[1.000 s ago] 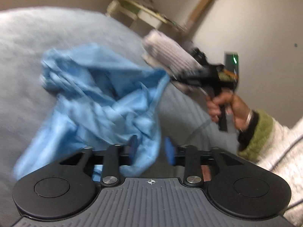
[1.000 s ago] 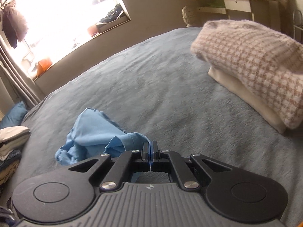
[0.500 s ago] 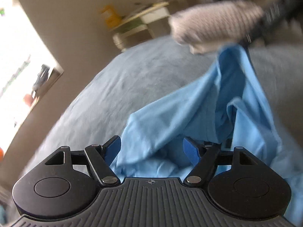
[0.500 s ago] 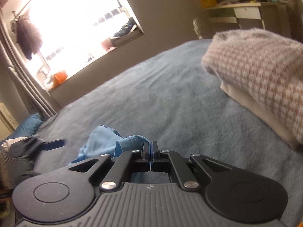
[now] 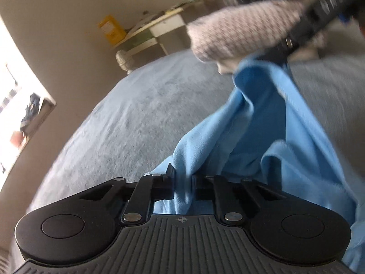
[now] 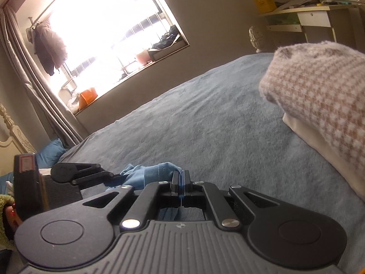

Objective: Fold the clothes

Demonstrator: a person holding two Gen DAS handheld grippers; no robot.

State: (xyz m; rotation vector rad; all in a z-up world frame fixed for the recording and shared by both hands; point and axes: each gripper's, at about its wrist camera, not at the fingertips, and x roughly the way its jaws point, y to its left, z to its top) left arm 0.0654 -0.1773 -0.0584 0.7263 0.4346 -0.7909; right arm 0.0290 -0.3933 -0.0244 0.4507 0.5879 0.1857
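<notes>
We see left gripper (image 5: 182, 180) pinching shirt (image 5: 262, 123) | right gripper (image 6: 181, 182) clamped on shirt edge | blanket (image 6: 205, 118) bare ahead.

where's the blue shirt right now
The blue shirt hangs stretched between both claws above the grey bed: the left claw pinches one edge, the right claw another, just in front of the checked folded sweater.
</notes>
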